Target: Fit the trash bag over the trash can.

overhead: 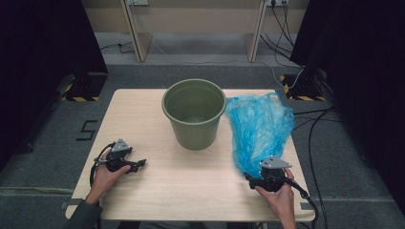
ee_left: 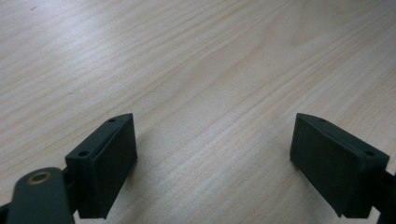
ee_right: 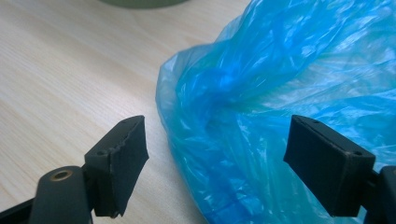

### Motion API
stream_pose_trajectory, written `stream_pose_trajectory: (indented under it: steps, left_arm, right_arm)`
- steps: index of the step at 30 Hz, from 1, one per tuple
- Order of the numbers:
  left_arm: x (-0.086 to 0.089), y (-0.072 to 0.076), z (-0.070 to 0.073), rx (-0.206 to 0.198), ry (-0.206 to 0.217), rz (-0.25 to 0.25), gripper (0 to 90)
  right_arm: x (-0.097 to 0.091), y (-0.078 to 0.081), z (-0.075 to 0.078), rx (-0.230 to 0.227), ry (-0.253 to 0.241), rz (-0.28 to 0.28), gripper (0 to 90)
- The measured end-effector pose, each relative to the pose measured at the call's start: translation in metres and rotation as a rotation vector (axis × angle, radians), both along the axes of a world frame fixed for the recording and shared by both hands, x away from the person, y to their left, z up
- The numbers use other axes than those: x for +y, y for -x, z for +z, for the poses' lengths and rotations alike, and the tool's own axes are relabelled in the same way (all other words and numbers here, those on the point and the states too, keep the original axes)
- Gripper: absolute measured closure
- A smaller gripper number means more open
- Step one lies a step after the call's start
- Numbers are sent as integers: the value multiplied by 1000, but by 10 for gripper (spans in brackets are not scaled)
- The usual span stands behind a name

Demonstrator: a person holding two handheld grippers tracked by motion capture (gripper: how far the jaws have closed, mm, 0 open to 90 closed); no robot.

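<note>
An olive green bucket [overhead: 194,112] stands upright and open near the middle back of the wooden table [overhead: 143,119]. To its right lies a crumpled blue plastic bag [overhead: 259,129]. My right gripper [overhead: 250,177] sits at the bag's near end, open. In the right gripper view the blue bag [ee_right: 280,107] bulges between and beyond the two spread jaws, and the bucket's base [ee_right: 140,3] peeks in at the top edge. My left gripper [overhead: 141,164] rests low at the table's front left, open, with only bare wood [ee_left: 210,84] ahead of it.
The table's right edge runs close beside the bag. Black stands with yellow-striped bases [overhead: 81,90] flank the far corners, and cables [overhead: 315,143] trail over the grey floor on the right. Wooden furniture legs [overhead: 136,33] stand behind.
</note>
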State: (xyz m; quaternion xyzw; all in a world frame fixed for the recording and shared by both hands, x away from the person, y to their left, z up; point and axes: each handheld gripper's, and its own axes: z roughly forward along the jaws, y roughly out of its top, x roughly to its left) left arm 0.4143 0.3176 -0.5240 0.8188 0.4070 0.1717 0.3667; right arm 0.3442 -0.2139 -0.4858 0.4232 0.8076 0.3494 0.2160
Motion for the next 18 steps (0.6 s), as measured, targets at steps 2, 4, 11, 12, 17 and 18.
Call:
stream_pose_trajectory:
  steps: [2,4,11,12,17,18]
  left_arm:
    - [0,0,0,0,1,0,137]
    - [0,0,0,3,1,1,135]
    - [-2,-1,0,4,3,9,121]
    - [-2,-1,0,4,3,9,121]
    - [-2,-1,0,4,3,9,121]
    - [-2,-1,0,4,3,9,121]
  right_arm:
    - [1,-3,-4,10,14,-1,206]
    - [1,-6,-8,14,23,-2,207]
    - [2,-20,-17,42,56,-24,212]
    - [2,-21,-17,52,55,-25,216]
    - [0,-25,-18,66,34,-16,310]
    - [1,-25,-18,72,30,-12,356]
